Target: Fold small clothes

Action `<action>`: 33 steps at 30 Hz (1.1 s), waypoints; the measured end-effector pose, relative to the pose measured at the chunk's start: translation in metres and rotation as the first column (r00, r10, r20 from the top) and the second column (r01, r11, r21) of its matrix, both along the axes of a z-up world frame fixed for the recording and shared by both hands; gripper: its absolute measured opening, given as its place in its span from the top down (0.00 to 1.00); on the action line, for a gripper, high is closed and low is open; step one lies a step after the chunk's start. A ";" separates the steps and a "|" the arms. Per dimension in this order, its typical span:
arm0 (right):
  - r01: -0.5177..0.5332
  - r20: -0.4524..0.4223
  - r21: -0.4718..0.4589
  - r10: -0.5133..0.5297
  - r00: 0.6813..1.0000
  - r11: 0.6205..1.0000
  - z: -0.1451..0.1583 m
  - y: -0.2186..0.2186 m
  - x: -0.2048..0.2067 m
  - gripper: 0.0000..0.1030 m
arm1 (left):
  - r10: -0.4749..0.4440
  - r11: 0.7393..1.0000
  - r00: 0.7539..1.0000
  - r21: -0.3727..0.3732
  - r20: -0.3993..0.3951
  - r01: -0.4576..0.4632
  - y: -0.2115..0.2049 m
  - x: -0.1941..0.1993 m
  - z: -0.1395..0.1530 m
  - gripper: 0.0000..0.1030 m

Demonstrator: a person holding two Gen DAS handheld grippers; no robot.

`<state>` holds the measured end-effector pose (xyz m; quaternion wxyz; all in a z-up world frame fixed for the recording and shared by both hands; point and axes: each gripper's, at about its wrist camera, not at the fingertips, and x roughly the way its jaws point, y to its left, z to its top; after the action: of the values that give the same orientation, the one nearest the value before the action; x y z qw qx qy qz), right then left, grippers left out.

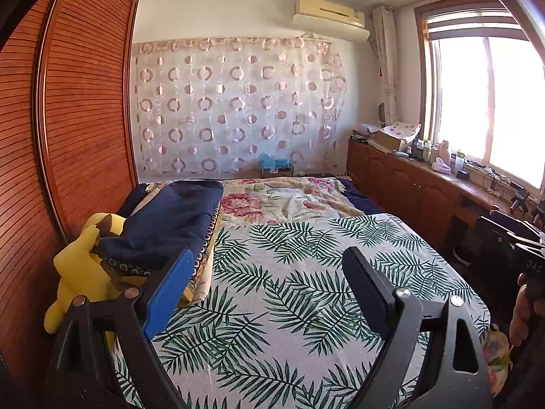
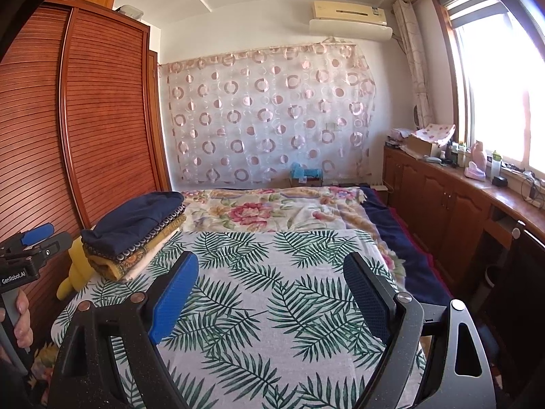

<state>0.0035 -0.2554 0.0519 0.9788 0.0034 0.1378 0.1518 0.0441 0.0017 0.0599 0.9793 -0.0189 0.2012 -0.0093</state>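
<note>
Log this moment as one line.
left hand-held gripper: open, empty | right hand-held gripper: open, empty | folded navy-topped clothes stack: on leaf-print cloth

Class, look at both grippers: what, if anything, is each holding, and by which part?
Nothing is held. The left gripper and right gripper both stand open over the leaf-print cloth.

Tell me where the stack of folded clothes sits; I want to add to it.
The stack of folded clothes with a navy garment on top sits at the left edge of the palm-leaf print cloth, beside the yellow plush toy and the slatted wooden wardrobe.
</note>
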 end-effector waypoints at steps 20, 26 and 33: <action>-0.018 0.007 -0.007 0.018 1.000 1.000 -0.001 -0.012 0.005 0.15 | -0.001 1.000 1.000 0.002 0.016 0.001 -0.001 -0.005 0.007 0.13; -0.018 0.008 -0.008 0.018 1.000 1.000 -0.001 -0.013 0.006 0.15 | -0.001 1.000 1.000 0.002 0.017 0.001 -0.001 -0.005 0.006 0.13; -0.021 0.006 -0.006 0.022 1.000 1.000 -0.001 -0.016 0.009 0.15 | 0.000 1.000 1.000 0.002 0.017 0.000 0.000 -0.005 0.006 0.13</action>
<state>0.0122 -0.2712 0.0511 0.9775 -0.0016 0.1354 0.1619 0.0395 0.0015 0.0659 0.9810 -0.0176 0.1929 -0.0092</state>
